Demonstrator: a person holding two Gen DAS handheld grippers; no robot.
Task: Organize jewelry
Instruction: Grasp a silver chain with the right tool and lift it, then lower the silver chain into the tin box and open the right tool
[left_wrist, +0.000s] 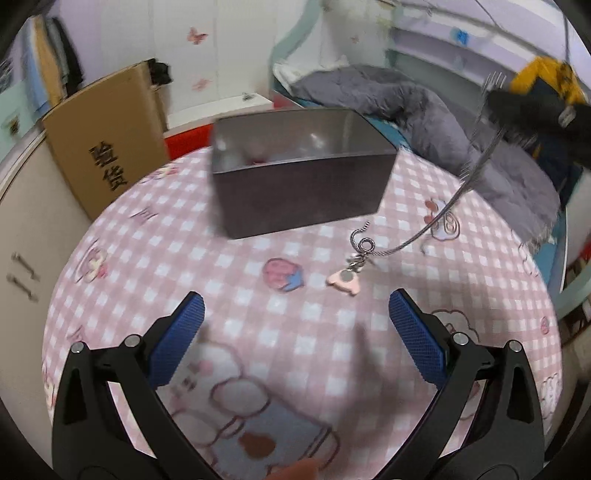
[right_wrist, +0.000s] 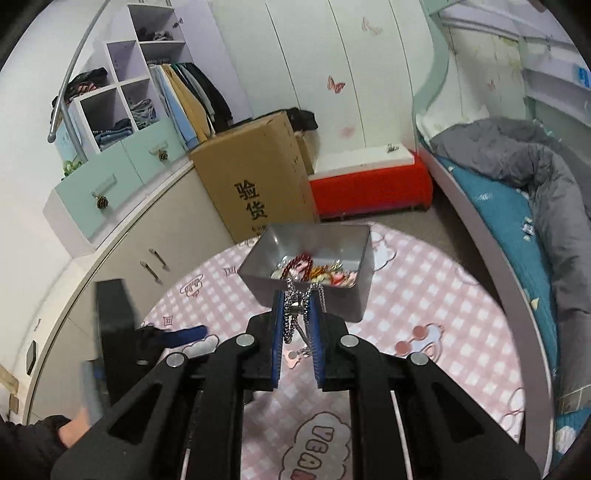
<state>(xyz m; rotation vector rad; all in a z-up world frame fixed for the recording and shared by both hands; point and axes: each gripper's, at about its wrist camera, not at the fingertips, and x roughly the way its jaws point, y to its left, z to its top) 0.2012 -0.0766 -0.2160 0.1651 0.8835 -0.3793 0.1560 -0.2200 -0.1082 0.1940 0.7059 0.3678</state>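
A grey metal tin (left_wrist: 301, 177) stands on the pink checked tablecloth (left_wrist: 221, 266); in the right wrist view the tin (right_wrist: 314, 273) holds several pieces of jewelry (right_wrist: 317, 271). My right gripper (right_wrist: 298, 301) is shut on a silver chain necklace (right_wrist: 293, 314), held above the table in front of the tin. In the left wrist view the necklace (left_wrist: 443, 210) hangs from the right gripper (left_wrist: 532, 107) at upper right, its pink pendant (left_wrist: 345, 280) resting on the cloth. My left gripper (left_wrist: 295, 314) is open and empty, just short of the pendant.
A cardboard box (right_wrist: 255, 184) and a red bench (right_wrist: 369, 188) stand behind the table. A bed with a grey quilt (right_wrist: 546, 177) is on the right. Cabinets and drawers (right_wrist: 110, 192) line the left wall.
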